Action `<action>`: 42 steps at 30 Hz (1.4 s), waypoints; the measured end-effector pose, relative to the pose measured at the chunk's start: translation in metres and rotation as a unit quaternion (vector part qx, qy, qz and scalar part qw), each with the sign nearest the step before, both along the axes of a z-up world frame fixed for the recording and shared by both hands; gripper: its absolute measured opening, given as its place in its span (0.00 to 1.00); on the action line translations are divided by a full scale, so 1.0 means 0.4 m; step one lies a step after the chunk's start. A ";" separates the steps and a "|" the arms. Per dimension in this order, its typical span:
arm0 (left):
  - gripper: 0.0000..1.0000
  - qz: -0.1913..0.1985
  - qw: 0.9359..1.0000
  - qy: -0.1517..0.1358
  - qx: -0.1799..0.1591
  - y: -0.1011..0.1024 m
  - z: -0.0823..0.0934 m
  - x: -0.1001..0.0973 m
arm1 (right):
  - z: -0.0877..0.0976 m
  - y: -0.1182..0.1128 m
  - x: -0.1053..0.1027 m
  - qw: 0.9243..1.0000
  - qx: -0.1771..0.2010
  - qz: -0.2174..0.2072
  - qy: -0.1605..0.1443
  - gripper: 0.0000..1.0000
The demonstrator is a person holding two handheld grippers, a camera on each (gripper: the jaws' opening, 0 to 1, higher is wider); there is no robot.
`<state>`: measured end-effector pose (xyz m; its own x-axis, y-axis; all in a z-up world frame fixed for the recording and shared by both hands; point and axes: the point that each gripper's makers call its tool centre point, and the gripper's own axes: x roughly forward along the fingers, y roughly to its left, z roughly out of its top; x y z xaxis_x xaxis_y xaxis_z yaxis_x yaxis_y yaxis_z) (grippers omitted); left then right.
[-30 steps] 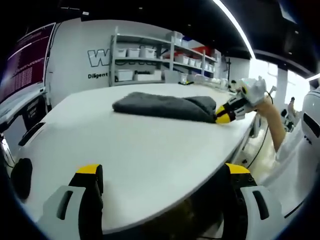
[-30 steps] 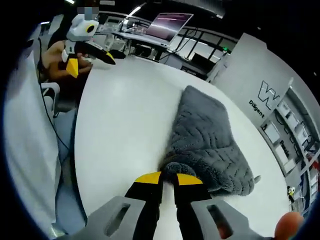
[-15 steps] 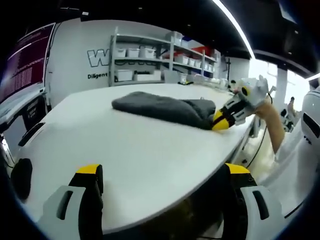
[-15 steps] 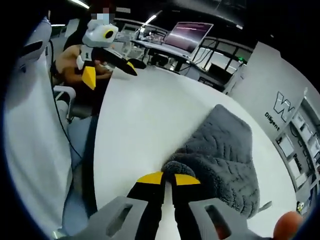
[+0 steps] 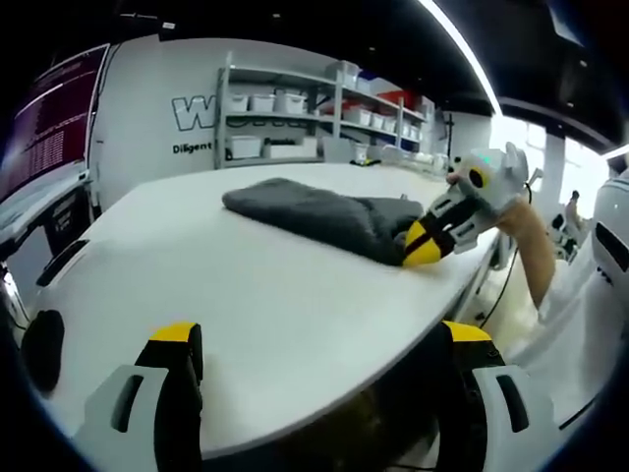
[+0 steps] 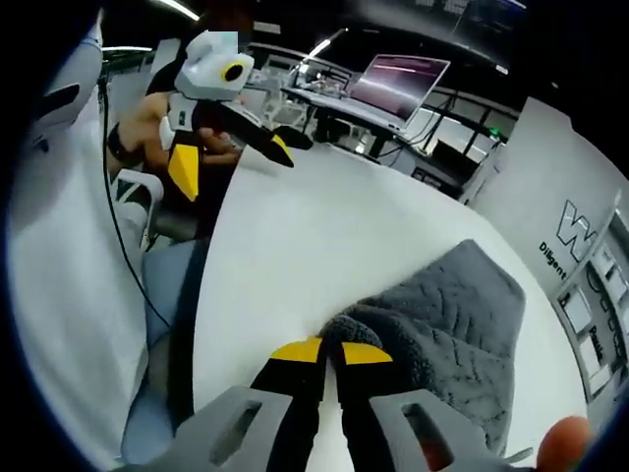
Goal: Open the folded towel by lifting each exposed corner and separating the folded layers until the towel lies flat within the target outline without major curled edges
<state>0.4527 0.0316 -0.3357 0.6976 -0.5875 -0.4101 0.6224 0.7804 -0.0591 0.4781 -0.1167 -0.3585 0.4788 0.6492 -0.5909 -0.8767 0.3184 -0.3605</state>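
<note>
Right gripper (image 6: 321,352) pinches near corner of grey towel (image 6: 457,324); left gripper (image 5: 314,344) spread, idle; next: peel layer open.

Two hand-held grippers, one closed and one spread wide.

In the right gripper view, the right gripper (image 6: 330,351) has its yellow-tipped jaws pressed together, pinching a fold of the grey towel (image 6: 442,324); a fingertip (image 6: 563,444) shows at the lower right edge. The left gripper view shows that gripper angled downward, with the person's bare forearm (image 5: 531,241) behind it. The left gripper (image 5: 319,339) rises from the bottom of its own view, its jaws far apart and holding nothing.
</note>
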 end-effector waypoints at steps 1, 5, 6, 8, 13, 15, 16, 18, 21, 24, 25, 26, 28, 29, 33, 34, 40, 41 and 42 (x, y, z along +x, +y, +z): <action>0.97 0.000 1.000 0.000 0.000 0.000 0.000 0.000 | 0.000 0.015 0.000 1.000 0.001 0.007 -0.001 0.01; 0.97 0.001 1.000 0.000 0.001 0.001 -0.001 -0.001 | -0.002 0.055 -0.003 1.000 0.004 0.026 0.001 0.01; 0.97 0.001 1.000 0.000 0.000 0.001 -0.001 -0.002 | 0.000 0.064 -0.001 1.000 0.007 0.026 0.003 0.01; 0.97 0.000 1.000 0.000 0.000 0.003 0.000 -0.004 | 0.001 0.089 0.003 0.999 0.014 0.029 0.007 0.01; 0.97 0.002 1.000 0.000 -0.001 0.010 -0.002 -0.009 | 0.001 0.136 0.016 0.999 0.020 0.030 0.010 0.01; 0.97 0.003 1.000 0.001 -0.001 0.014 -0.003 -0.011 | 0.001 0.155 0.024 0.999 0.022 0.031 0.012 0.01; 0.97 0.003 1.000 0.001 -0.001 0.015 -0.004 -0.012 | 0.003 0.166 0.026 0.999 0.024 0.031 0.013 0.01; 0.97 0.003 1.000 0.001 -0.003 0.019 -0.004 -0.013 | 0.005 0.189 0.034 0.999 0.026 0.033 0.017 0.01; 0.97 0.005 1.000 0.000 -0.004 0.026 -0.004 -0.012 | 0.005 0.213 0.038 0.999 0.021 0.033 0.019 0.01; 0.97 0.005 1.000 -0.002 -0.009 0.030 -0.003 -0.014 | 0.008 0.232 0.040 0.999 0.011 0.038 0.015 0.01; 0.97 0.004 1.000 -0.002 -0.010 0.031 -0.004 -0.014 | 0.008 0.237 0.039 0.999 0.009 0.039 0.014 0.01; 0.97 0.004 1.000 -0.002 -0.011 0.032 -0.004 -0.014 | 0.009 0.241 0.038 0.999 0.007 0.040 0.013 0.01; 0.97 0.004 1.000 -0.001 -0.012 0.035 -0.006 -0.015 | 0.010 0.247 0.039 0.999 0.005 0.039 0.013 0.01; 0.97 0.004 1.000 -0.001 -0.013 0.036 -0.006 -0.014 | 0.010 0.248 0.039 0.999 0.006 0.038 0.014 0.01; 0.97 0.002 1.000 -0.003 -0.017 0.038 -0.004 -0.012 | 0.010 0.246 0.037 0.999 0.011 0.033 0.017 0.02; 0.97 0.002 1.000 -0.003 -0.018 0.039 -0.005 -0.012 | 0.010 0.244 0.035 0.999 0.012 0.033 0.018 0.02; 0.97 0.001 1.000 -0.001 -0.023 0.040 -0.010 -0.010 | 0.033 0.232 0.004 0.998 0.044 0.037 0.027 0.02; 0.97 0.001 1.000 -0.001 -0.023 0.040 -0.010 -0.010 | 0.038 0.230 0.001 0.998 0.048 0.037 0.026 0.02; 0.97 0.001 1.000 -0.002 -0.024 0.040 -0.010 -0.009 | 0.049 0.224 -0.005 0.997 0.058 0.035 0.023 0.03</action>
<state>0.4491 0.0475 -0.3397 0.6999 -0.6058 -0.3783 0.6218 0.7775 -0.0948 0.4763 -0.0272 -0.3387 0.4034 0.7459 -0.5300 -0.9133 0.2924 -0.2837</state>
